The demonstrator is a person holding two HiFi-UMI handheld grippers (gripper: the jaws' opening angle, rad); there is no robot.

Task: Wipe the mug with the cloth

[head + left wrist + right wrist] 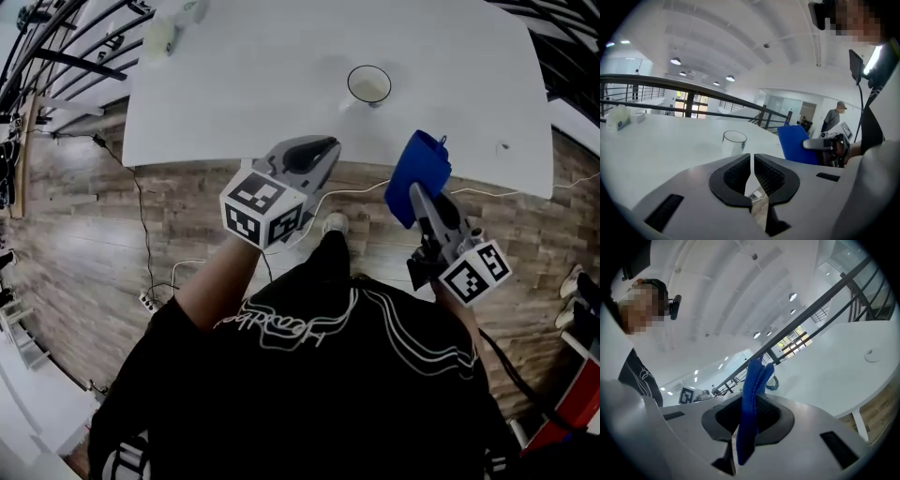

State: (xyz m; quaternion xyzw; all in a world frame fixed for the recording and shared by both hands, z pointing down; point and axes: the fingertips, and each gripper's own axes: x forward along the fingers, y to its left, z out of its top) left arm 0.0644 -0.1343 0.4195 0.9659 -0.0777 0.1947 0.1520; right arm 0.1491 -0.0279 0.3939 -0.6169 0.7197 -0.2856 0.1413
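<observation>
The left gripper (328,147) is held out in front of the body on the bare left forearm (214,283), with its jaws pointing forward and a little to the right. The jaws are closed together, with only a thin slit between the pads and nothing in them. The right gripper (417,195) is near it but apart, pointing forward and slightly left, and its jaws are clamped on a blue cloth (419,167) that sticks out past them
</observation>
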